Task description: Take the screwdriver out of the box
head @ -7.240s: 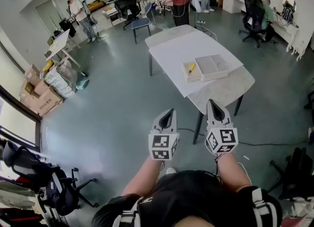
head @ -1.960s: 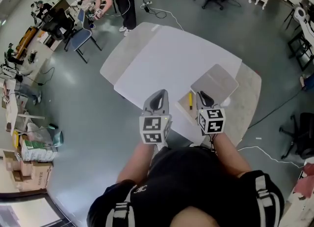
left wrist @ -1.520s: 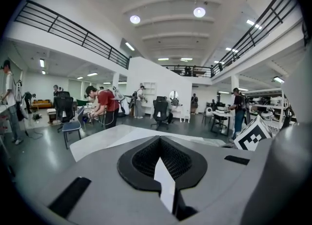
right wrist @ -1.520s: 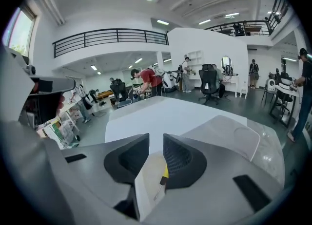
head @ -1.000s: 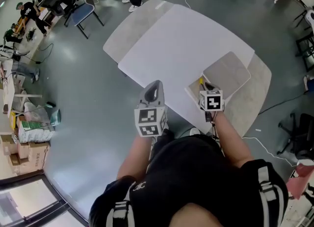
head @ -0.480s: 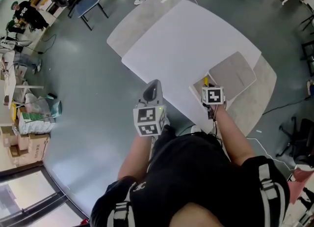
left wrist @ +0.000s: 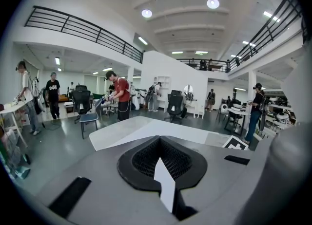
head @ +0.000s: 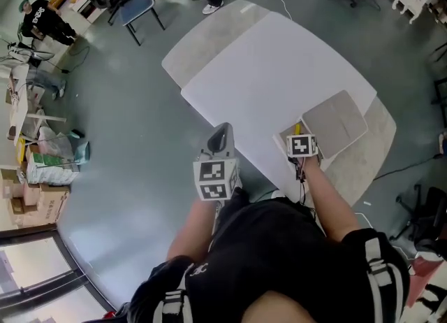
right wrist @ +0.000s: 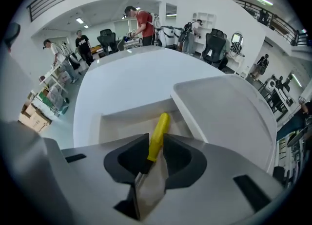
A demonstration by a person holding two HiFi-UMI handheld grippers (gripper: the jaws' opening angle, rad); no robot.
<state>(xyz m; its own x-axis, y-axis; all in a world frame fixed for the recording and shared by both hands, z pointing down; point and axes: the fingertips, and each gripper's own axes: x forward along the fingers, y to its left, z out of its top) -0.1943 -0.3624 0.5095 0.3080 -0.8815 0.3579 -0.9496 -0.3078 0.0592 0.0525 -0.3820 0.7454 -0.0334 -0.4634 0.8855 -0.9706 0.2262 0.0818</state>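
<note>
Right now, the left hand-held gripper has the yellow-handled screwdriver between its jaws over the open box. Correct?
No: it is the right hand-held gripper that has the yellow-handled screwdriver between its jaws over the open box, as the right gripper view shows.

One yellow screwdriver (right wrist: 159, 127), one open box (right wrist: 119, 118).

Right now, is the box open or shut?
Open: the lid lies flat beside the box, whose inside shows around the screwdriver.

Black short-sleeved top (head: 279, 259), white stripes (head: 374, 280) at shoulders.
</note>
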